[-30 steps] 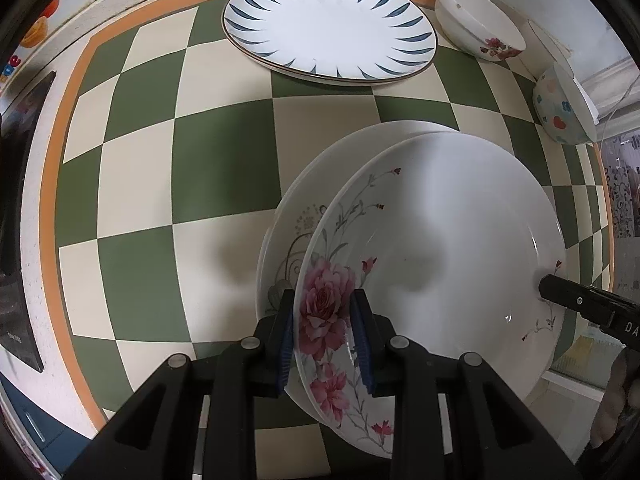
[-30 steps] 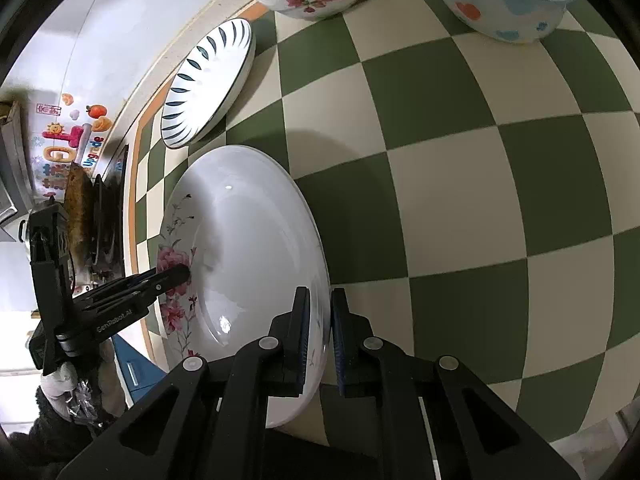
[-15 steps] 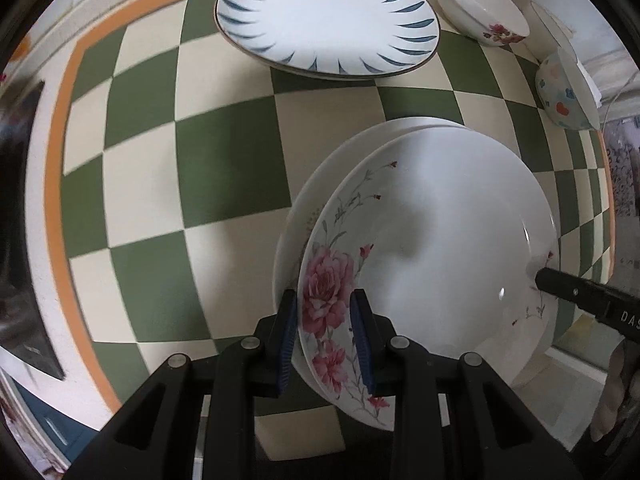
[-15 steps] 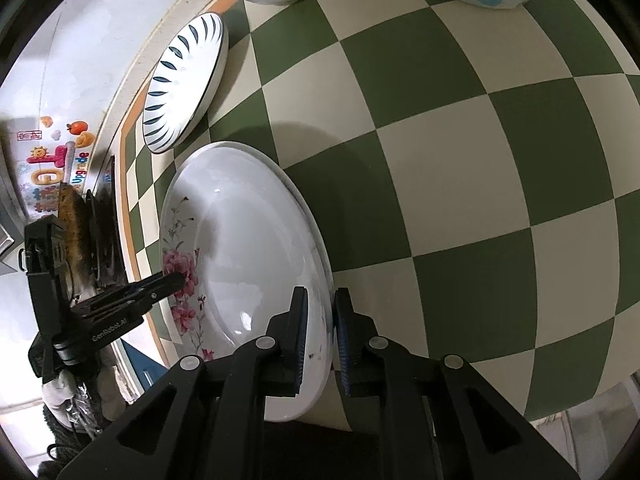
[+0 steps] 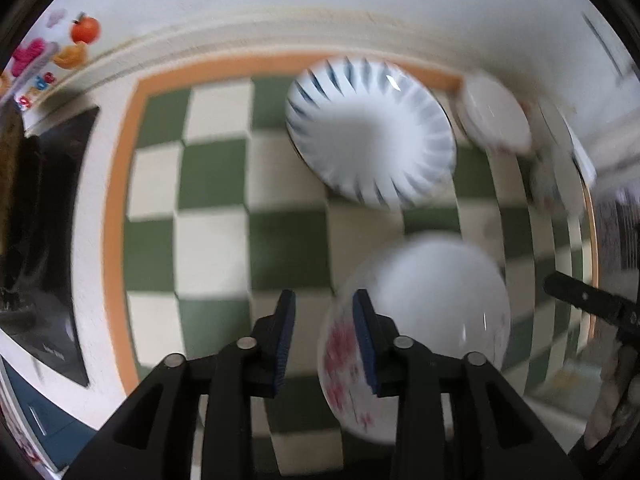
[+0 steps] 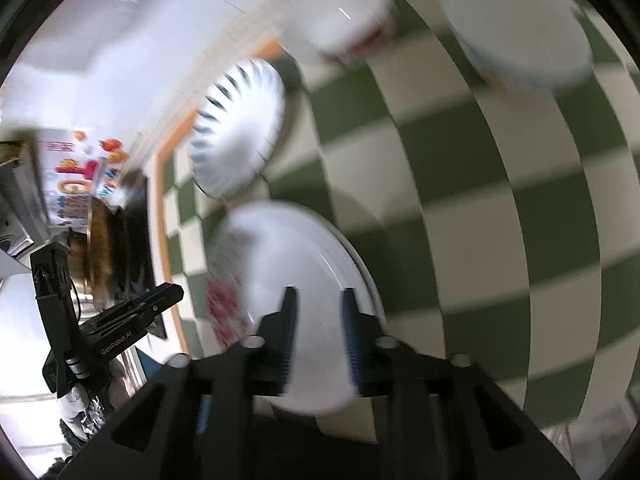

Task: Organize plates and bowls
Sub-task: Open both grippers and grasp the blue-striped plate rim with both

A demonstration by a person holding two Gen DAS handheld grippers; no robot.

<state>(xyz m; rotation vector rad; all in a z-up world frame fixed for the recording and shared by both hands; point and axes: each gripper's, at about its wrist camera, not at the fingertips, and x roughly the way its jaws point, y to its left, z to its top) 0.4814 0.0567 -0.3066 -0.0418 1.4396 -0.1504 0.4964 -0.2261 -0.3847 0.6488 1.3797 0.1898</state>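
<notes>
**Both grippers letting go of the rose plate**

My left gripper (image 5: 324, 338) has its jaws apart and opening, nothing between them; the rose plate (image 5: 432, 320) lies below, partly behind the right-hand pad. My right gripper (image 6: 318, 332) is opening too, and I see the same plate beneath the gap with neither pad pressing on it. So I hold nothing on either side. The plate lies on the checked table (image 5: 216, 240), apparently on top of another plate, though blur makes that hard to confirm. Beyond it sits the striped plate (image 5: 372, 136), with a white bowl (image 5: 496, 116) just beside it and a second bowl (image 6: 516, 28) near the table's far edge.

Risks as I judge them: the top plate may sit off-centre and slide; a pad pulling away could clip its rim; with views this smeared, my next reach could land badly on the striped plate.
</notes>
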